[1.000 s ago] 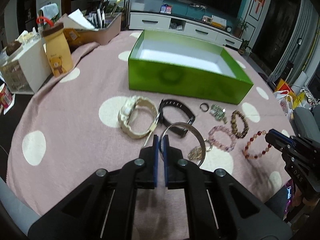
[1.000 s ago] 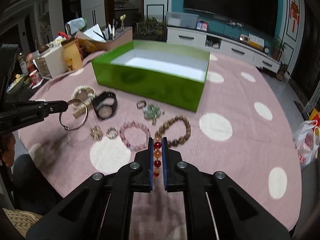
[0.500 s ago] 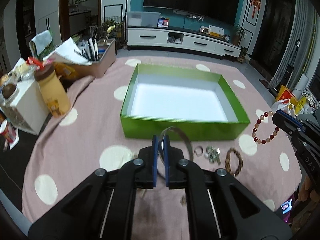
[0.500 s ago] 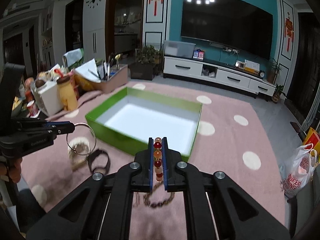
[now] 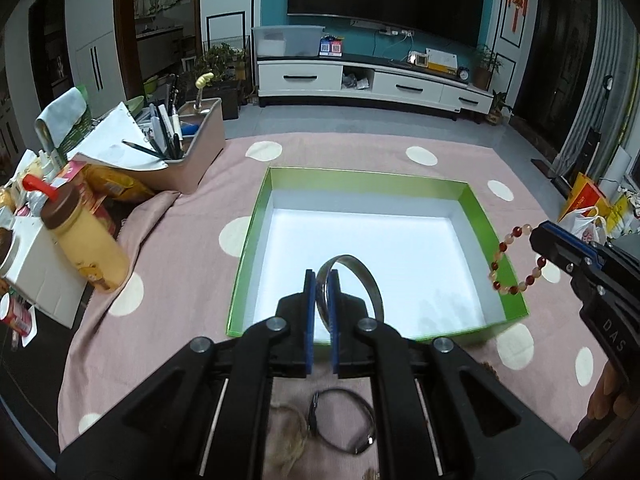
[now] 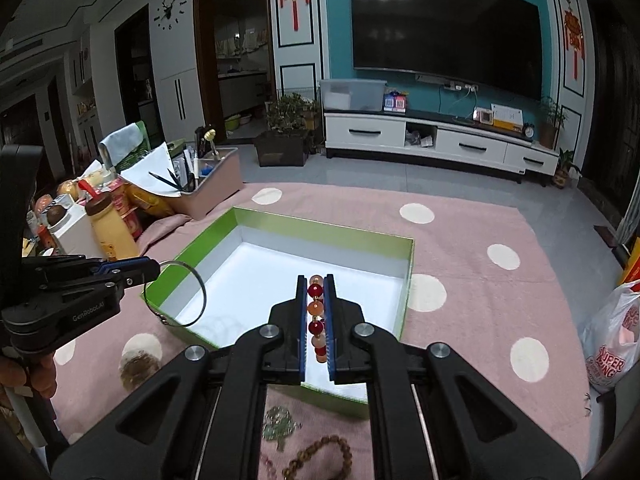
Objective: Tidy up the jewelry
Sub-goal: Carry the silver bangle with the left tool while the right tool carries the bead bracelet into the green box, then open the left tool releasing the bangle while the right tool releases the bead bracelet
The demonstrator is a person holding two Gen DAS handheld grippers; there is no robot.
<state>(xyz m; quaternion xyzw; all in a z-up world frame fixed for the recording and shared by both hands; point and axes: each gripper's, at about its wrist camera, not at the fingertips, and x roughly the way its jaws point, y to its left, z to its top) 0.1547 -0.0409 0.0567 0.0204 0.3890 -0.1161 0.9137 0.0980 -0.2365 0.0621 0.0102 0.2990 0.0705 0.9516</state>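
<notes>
My left gripper (image 5: 321, 280) is shut on a silver bangle (image 5: 366, 276) and holds it over the near part of the open green box (image 5: 248, 248). The bangle hangs from it in the right wrist view (image 6: 186, 294). My right gripper (image 6: 315, 284) is shut on a red and orange bead bracelet (image 6: 315, 308) above the box (image 6: 320, 232). That bracelet (image 5: 508, 264) dangles over the box's right wall in the left wrist view. The box's white inside shows no jewelry.
A black band (image 5: 344, 424) and a pale watch (image 5: 288, 440) lie on the pink dotted cloth (image 5: 160, 320) below the left gripper. A brown bead bracelet (image 6: 320, 456) and a green charm (image 6: 280, 420) lie near the right. A yellow bottle (image 5: 86, 240) and a pen holder (image 5: 192, 152) stand left.
Both grippers have lifted their pieces off the cloth and moved forward, from in front of the box to above it. Both stayed shut.
</notes>
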